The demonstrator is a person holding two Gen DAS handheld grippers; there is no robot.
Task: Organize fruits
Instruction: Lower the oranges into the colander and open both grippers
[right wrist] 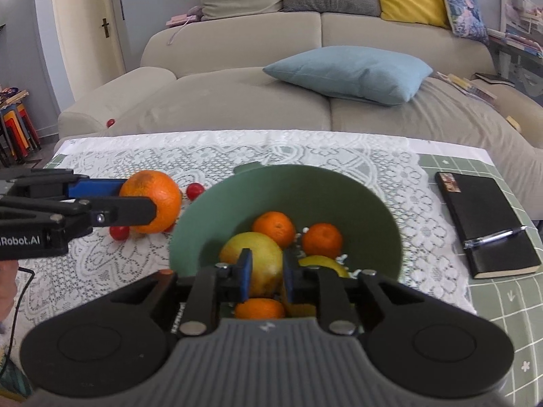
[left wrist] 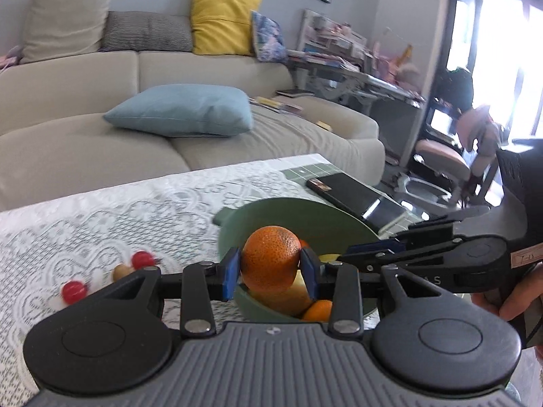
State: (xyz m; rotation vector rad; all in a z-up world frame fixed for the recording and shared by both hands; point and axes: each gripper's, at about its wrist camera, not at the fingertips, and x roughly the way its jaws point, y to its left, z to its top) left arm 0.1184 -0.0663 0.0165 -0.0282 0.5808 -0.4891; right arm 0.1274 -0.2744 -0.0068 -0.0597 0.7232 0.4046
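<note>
Left tool [left wrist: 271, 268]: closed on a large orange [left wrist: 270, 260], which is clamped between the blue pads [left wrist: 230, 271] at the lower centre of the left wrist view

Right tool [right wrist: 266, 273]: pads are seen drawn close together at the near rim of the green bowl [right wrist: 373, 203], which looks tilted; whether the rim is gripped cannot be told

Bowl contents: two small oranges [right wrist: 274, 229], a yellow-green fruit [right wrist: 253, 257] and more fruit below are held inside

Loose fruit: small red fruits [left wrist: 142, 259] are left on the lace-covered desk [left wrist: 101, 224], at lower left

Step in hand: the orange is judged to be on its way to the bowl

Next move: the orange should be brought over the bowl and released low, so that nothing is knocked out
</note>
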